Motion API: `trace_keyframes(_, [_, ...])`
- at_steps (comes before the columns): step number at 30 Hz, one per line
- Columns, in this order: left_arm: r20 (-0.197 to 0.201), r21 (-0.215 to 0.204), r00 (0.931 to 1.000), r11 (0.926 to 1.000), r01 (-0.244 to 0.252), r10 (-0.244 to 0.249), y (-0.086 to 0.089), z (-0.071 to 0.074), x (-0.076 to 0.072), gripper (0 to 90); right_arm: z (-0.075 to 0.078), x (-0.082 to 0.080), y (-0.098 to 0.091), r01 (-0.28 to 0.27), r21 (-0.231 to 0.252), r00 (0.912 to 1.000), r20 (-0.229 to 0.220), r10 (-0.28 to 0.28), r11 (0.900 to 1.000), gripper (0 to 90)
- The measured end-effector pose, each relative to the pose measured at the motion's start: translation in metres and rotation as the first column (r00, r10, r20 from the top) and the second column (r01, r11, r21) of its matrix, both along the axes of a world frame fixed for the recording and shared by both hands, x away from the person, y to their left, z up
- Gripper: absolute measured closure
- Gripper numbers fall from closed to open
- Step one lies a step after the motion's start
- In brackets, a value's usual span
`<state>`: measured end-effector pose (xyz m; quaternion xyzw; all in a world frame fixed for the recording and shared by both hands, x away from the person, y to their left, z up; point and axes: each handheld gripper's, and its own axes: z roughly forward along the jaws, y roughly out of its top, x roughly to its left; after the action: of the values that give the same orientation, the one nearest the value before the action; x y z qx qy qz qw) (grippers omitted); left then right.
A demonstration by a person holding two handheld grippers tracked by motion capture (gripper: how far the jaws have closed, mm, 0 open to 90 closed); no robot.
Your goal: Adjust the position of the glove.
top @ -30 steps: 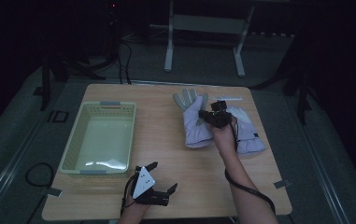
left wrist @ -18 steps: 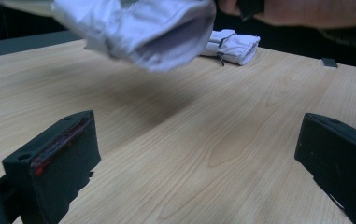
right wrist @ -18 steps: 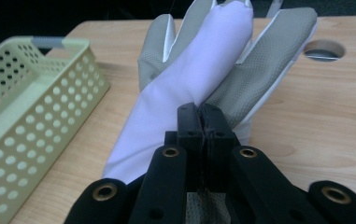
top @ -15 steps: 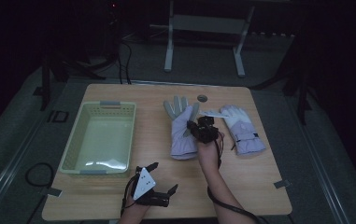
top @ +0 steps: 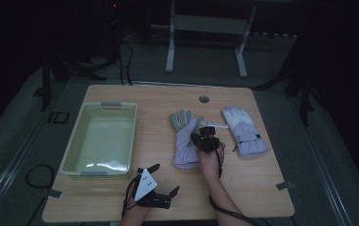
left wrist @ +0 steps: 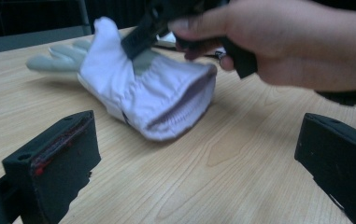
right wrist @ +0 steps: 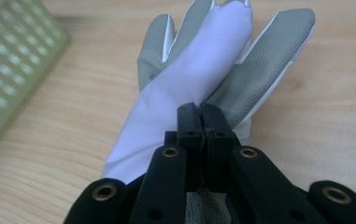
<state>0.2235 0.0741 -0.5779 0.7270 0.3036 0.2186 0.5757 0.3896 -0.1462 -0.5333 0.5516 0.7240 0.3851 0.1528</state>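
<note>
On the table [top: 167, 101] in the high view, a pale glove [top: 185, 140] is pinched by the right gripper [top: 207, 140], with a second glove [top: 244, 130] just beside and a green basket [top: 101, 140] off to the left. The left gripper [top: 160, 184] is parked near the front edge. In the left gripper view its jaws are spread wide, nothing held. In the right gripper view the jaws are clamped on the glove's palm fabric. If the basket's the goal, the glove probably should be lifted clear before being swung over.
</note>
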Motion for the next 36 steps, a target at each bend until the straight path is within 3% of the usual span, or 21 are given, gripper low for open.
trace_keyframes(5, [0.000,0.001,1.0000,1.0000,-0.001,0.001,0.000,0.000,0.000,0.0,-0.015,0.001,-0.002,0.006,-0.021,0.9999,-0.014,-0.006,0.9998,86.5])
trace_keyframes(11, [-0.003,-0.002,1.0000,1.0000,0.000,0.000,0.000,0.000,0.000,0.0,-0.016,0.000,-0.001,0.000,-0.037,1.0000,-0.007,0.000,0.9993,85.3])
trace_keyframes(14, [-0.004,-0.003,1.0000,1.0000,0.001,-0.001,0.000,0.000,0.000,0.0,-0.013,-0.001,-0.002,0.003,-0.042,1.0000,-0.004,-0.003,0.9991,78.3])
trace_keyframes(16, [-0.006,-0.002,1.0000,1.0000,0.001,-0.001,0.000,0.000,0.000,0.0,-0.007,-0.004,-0.002,-0.006,-0.065,1.0000,0.005,0.006,0.9979,74.2])
trace_keyframes(20, [-0.003,-0.003,1.0000,1.0000,0.001,-0.001,0.000,0.000,0.000,0.0,0.008,-0.005,-0.009,-0.046,-0.056,0.9988,0.014,0.047,0.9974,64.2])
trace_keyframes(24, [-0.003,-0.004,1.0000,1.0000,0.003,-0.003,0.000,0.000,0.000,0.0,0.027,-0.005,-0.022,-0.097,-0.100,0.9938,0.045,0.102,0.9902,56.5])
trace_keyframes(28, [-0.006,-0.006,1.0000,1.0000,0.004,-0.004,0.000,0.000,0.000,0.0,0.043,-0.003,-0.041,-0.130,-0.103,0.9868,0.083,0.139,0.9861,57.1])
trace_keyframes(30, [-0.004,-0.005,1.0000,1.0000,0.004,-0.004,0.000,0.000,0.000,0.0,0.050,-0.001,-0.054,-0.149,-0.118,0.9814,0.104,0.161,0.9818,53.1])
trace_keyframes(36, [-0.007,-0.005,1.0000,1.0000,0.004,-0.004,0.000,0.000,0.000,0.0,0.065,0.003,-0.089,-0.153,-0.125,0.9736,0.151,0.171,0.9803,48.8])
